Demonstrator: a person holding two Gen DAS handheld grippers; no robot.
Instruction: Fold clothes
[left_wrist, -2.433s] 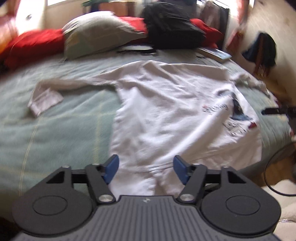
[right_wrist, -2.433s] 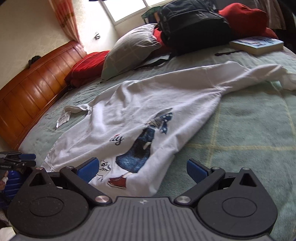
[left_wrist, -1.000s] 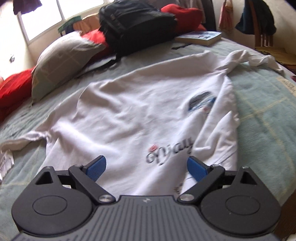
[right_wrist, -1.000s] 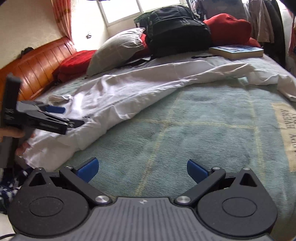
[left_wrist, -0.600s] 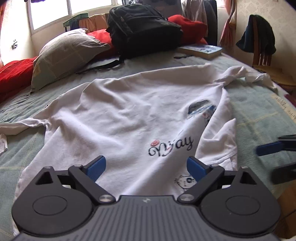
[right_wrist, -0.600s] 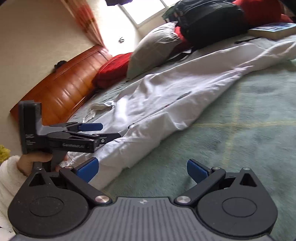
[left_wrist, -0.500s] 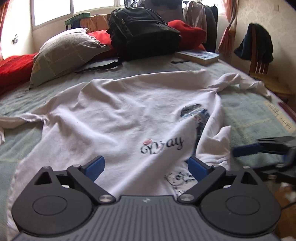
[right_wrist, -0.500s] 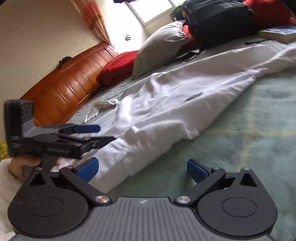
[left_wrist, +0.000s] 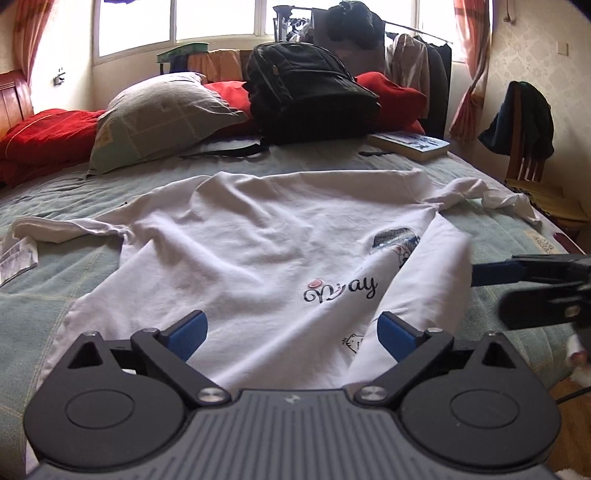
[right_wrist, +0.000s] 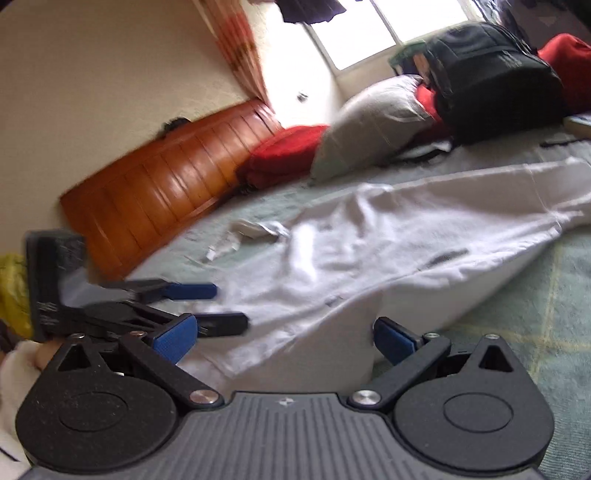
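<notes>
Shirt: white shirt (left_wrist: 258, 258) is lying spread on the green bed (left_wrist: 55, 295), below the black backpack (left_wrist: 310, 96).
Left gripper (left_wrist: 291, 330): hovering over the shirt's hem, fingers spread, empty.
Right gripper (right_wrist: 282, 338): hovering at the shirt's folded side edge, fingers spread, empty.

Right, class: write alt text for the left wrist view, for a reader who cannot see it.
A white shirt with a printed design lies spread on a green bed, its right edge folded over. The open left gripper points at its near hem; the right gripper enters from the right. A pillow, backpack and book sit behind.
</notes>
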